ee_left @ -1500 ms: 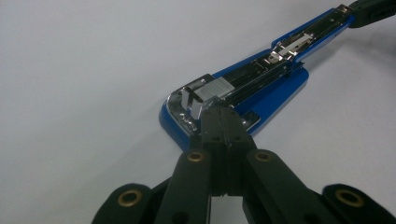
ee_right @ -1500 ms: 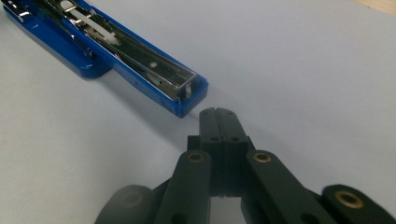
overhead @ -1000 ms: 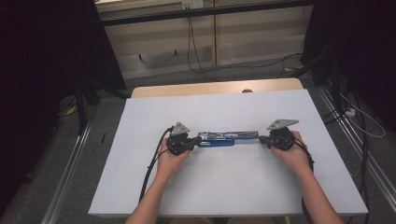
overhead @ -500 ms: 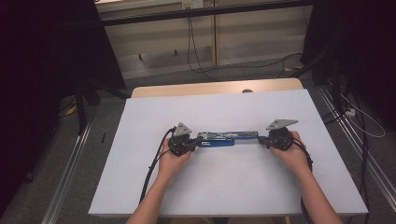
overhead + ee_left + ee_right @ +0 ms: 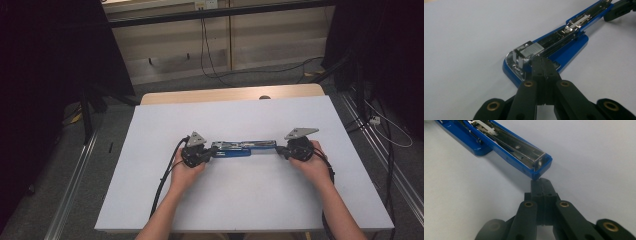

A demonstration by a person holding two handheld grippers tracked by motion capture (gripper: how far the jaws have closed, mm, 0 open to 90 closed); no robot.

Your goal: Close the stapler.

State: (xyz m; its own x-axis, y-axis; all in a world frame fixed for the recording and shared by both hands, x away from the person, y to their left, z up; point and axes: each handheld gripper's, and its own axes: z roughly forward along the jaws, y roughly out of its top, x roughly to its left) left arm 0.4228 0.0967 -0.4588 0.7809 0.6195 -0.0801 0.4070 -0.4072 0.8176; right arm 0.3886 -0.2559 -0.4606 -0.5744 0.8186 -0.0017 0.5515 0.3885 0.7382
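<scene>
On the white counter [image 5: 150, 200], midway between its left and right edges and a little nearer the person's edge, a blue stapler [image 5: 240, 148] lies swung fully open, base and magazine arm stretched flat in one line. Left gripper [image 5: 206, 153]: jaws pressed together, tips resting against the base end beside the metal anvil, nothing held between them as far as can be seen. Right gripper [image 5: 280, 150]: jaws likewise closed, tips touching the blue tip of the magazine arm without clasping it. Progress, judged: opening appears complete; a block of staples [image 5: 532, 48] sits at the head, and closing the stapler remains. Unclear: whether the magazine channel holds further staples; the person's palms hide both gripper handles in the high view
</scene>
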